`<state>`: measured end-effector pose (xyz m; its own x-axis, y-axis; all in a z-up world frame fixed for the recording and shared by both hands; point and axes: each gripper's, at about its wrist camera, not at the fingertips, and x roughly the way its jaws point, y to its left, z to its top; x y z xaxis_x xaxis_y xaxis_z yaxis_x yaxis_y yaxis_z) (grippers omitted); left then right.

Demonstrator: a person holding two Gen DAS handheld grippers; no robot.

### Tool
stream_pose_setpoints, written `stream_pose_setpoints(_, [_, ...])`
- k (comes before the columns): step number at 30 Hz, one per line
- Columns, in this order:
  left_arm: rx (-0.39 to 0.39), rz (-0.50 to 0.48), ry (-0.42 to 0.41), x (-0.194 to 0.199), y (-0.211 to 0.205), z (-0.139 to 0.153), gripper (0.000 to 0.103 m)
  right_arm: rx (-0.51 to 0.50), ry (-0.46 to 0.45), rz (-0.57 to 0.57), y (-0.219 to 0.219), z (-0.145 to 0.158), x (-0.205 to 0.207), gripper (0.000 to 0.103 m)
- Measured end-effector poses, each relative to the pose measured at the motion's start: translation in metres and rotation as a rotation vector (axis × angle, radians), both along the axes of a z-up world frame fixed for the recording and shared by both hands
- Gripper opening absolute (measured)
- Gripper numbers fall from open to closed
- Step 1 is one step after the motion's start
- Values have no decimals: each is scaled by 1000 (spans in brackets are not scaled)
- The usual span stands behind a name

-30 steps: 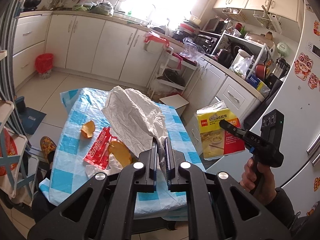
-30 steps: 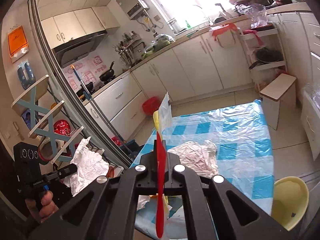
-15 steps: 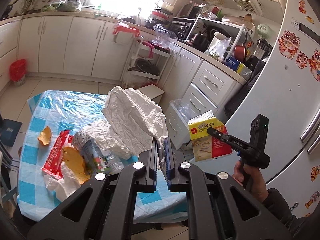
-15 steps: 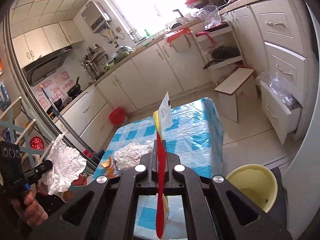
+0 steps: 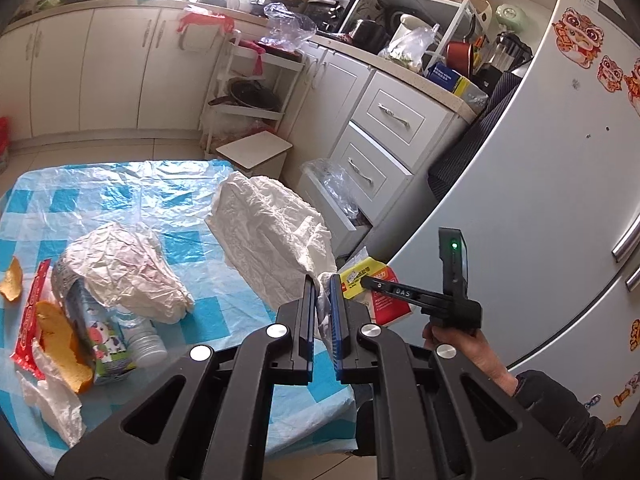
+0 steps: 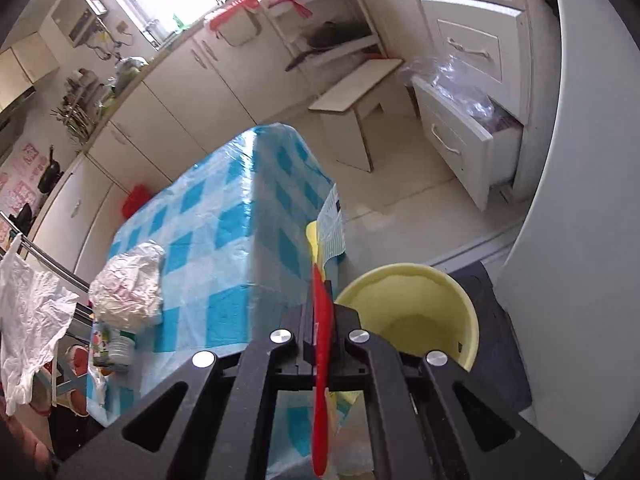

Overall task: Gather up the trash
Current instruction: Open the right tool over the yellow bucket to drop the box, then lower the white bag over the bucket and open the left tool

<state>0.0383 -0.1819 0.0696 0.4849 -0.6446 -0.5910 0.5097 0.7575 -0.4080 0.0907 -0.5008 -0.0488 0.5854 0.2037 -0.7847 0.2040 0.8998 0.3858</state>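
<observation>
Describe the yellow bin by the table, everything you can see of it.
The bin is a pale yellow, round, open-topped pail that looks like smooth plastic. It stands upright on the floor, between the table's draped corner and a dark block. Its inside looks empty. Nothing held touches it; the right tool, shut on a red-and-yellow wrapper, hangs above its left rim.

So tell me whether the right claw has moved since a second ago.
Yes: the right claw has swung toward the yellow bin, away from the table.

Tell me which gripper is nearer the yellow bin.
Right. The right gripper, shut on a red-and-yellow package, sits just beside the yellow bin. The left gripper, clamping crumpled white paper, is over the table edge.
</observation>
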Motion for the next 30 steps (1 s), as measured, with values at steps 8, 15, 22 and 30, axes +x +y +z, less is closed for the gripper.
stream_pose_setpoints(8, [56,-73,51,20,-61,-39,7,-12,136,-49,-12,-33,28,25])
stream_pose_setpoints(15, [117,-116,118,34,-107,-86,7,-1,-75,-140,-23,10,15,45])
stream_pose_setpoints(22, [192,-166,157,49,-165,-127,7,-15,-241,-218,-35,44,2,55])
stream_pose_setpoints(30, [286,-173,234,66,-196,-168,25,19,-246,-207,-37,45,8,56])
